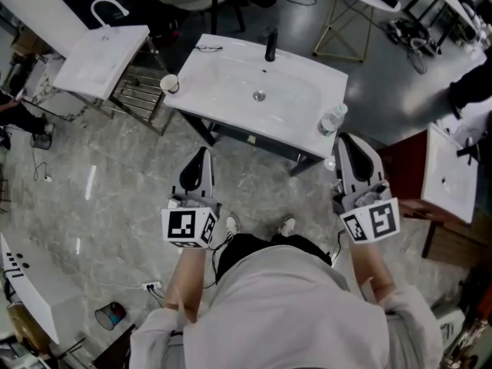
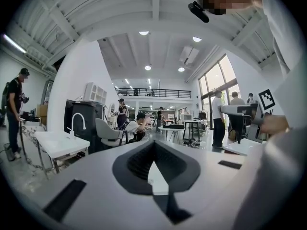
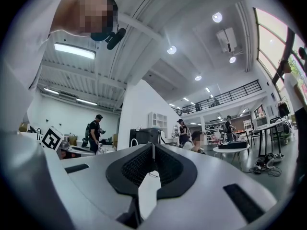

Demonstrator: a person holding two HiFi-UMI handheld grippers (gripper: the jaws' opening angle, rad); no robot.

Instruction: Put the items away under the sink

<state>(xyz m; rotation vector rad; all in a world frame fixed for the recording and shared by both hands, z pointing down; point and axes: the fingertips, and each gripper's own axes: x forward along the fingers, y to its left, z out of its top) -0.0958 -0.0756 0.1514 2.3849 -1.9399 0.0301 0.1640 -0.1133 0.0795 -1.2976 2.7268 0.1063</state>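
Note:
In the head view a white sink (image 1: 223,98) with a black faucet (image 1: 270,44) stands ahead of me on a dark frame (image 1: 254,138). A paper cup (image 1: 170,84) sits on its left corner and a clear plastic bottle (image 1: 332,120) on its right front corner. My left gripper (image 1: 201,154) hangs in front of the sink, shut and empty. My right gripper (image 1: 344,138) is just below the bottle, apart from it, also shut with nothing in it. Both gripper views look level across the room, over closed jaws: the left gripper (image 2: 154,143) and the right gripper (image 3: 153,145).
A second white sink (image 1: 100,56) lies on a metal rack at the left. A wooden cabinet with a basin (image 1: 450,179) stands at the right. A power strip (image 1: 151,287) and cables lie on the marble floor. Several people stand farther back in the room.

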